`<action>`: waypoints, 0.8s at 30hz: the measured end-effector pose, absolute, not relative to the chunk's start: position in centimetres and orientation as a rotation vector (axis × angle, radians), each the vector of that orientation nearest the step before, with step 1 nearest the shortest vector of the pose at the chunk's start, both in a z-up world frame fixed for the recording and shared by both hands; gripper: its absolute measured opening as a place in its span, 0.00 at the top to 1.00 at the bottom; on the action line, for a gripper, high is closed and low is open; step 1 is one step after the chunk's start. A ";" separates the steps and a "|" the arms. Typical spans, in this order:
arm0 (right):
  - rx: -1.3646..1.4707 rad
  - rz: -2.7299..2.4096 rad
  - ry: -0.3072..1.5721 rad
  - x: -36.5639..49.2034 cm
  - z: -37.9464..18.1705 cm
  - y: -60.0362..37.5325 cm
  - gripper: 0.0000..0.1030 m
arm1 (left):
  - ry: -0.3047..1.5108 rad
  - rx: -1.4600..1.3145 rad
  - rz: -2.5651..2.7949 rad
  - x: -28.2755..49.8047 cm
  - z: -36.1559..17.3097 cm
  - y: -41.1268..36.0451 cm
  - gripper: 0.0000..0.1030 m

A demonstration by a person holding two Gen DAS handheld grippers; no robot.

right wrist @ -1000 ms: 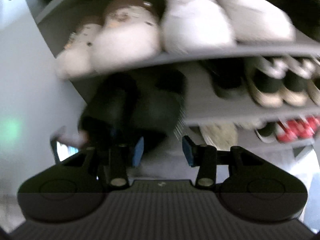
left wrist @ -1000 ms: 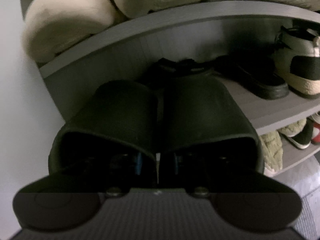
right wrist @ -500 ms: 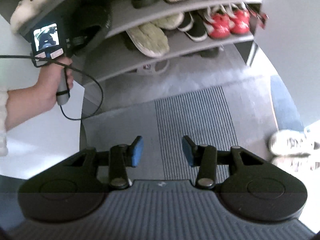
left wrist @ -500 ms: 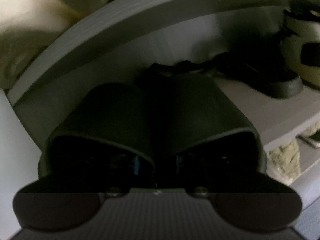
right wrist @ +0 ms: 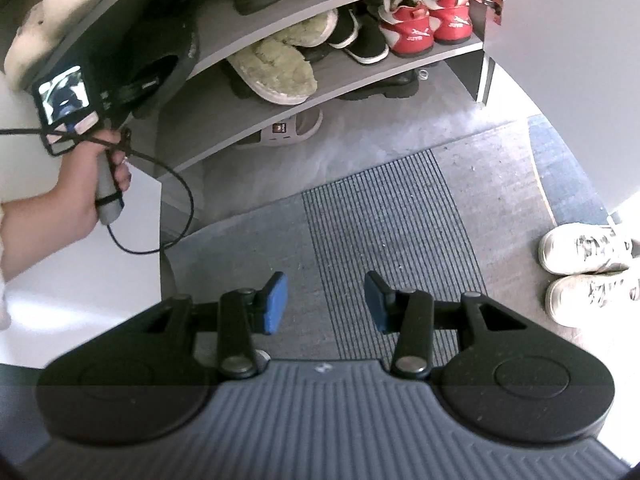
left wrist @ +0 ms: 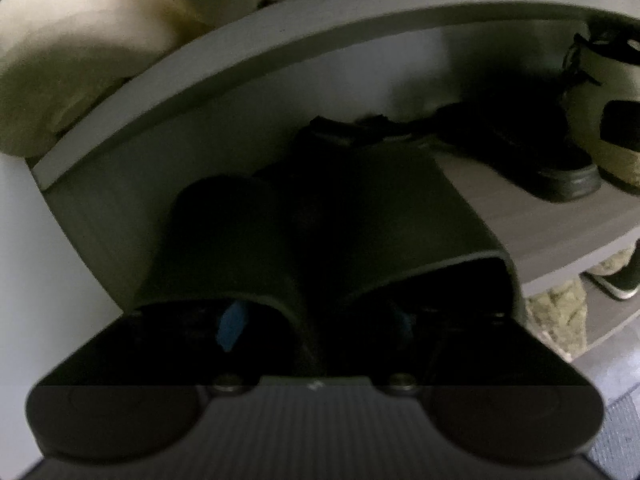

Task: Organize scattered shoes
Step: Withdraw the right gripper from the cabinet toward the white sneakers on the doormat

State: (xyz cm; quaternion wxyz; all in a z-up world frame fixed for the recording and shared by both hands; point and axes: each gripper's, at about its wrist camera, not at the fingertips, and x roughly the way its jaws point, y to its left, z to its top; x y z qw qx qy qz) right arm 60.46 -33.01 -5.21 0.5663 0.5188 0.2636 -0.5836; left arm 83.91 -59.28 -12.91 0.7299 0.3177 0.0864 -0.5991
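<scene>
Slippers (left wrist: 320, 232), black, sit pinched in my left gripper (left wrist: 316, 320) at the shelf (left wrist: 540, 216) edge. I slide them far in before releasing; my right gripper (right wrist: 326, 300) hangs open, empty.

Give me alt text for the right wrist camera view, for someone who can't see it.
The open, empty right gripper hangs over a grey ribbed mat facing a shoe rack. White sneakers sit on the floor at right; at left, a hand holds the left gripper against black slippers on a shelf.

A pair of slippers (left wrist: 320, 232) sits on the shelf (left wrist: 540, 224) just ahead of the left tongs (left wrist: 316, 320). Sneakers (right wrist: 584, 272) lie on the floor right of the right tongs (right wrist: 326, 300).
</scene>
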 end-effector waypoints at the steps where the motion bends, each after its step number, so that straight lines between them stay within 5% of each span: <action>1: 1.223 -1.376 0.618 60.2 -5.1 -32.8 0.56 | 0.189 0.702 -1.318 83.8 -12.8 -58.9 0.21; 5: 1.241 -1.392 0.605 59.3 -5.1 -32.1 0.56 | 0.195 0.692 -1.304 83.6 -12.4 -58.1 0.12; 13: 1.296 -1.457 0.557 56.6 -5.4 -29.9 0.56 | 0.195 0.692 -1.309 82.4 -10.4 -54.5 0.11; 15: 1.316 -1.481 0.537 55.5 -5.4 -29.2 0.56 | 0.192 0.684 -1.307 81.8 -9.7 -53.0 0.03; 20: 1.399 -1.565 0.462 51.2 -6.6 -27.1 0.55 | 0.355 0.685 -1.281 80.0 -8.9 -49.3 0.01; 23: 1.491 -1.649 0.389 46.9 -8.3 -25.3 0.28 | 0.457 0.732 -1.261 77.7 -9.4 -45.6 0.01; 24: 1.522 -1.681 0.356 45.2 -8.9 -24.6 0.11 | 0.484 0.746 -1.265 76.8 -9.7 -44.1 0.01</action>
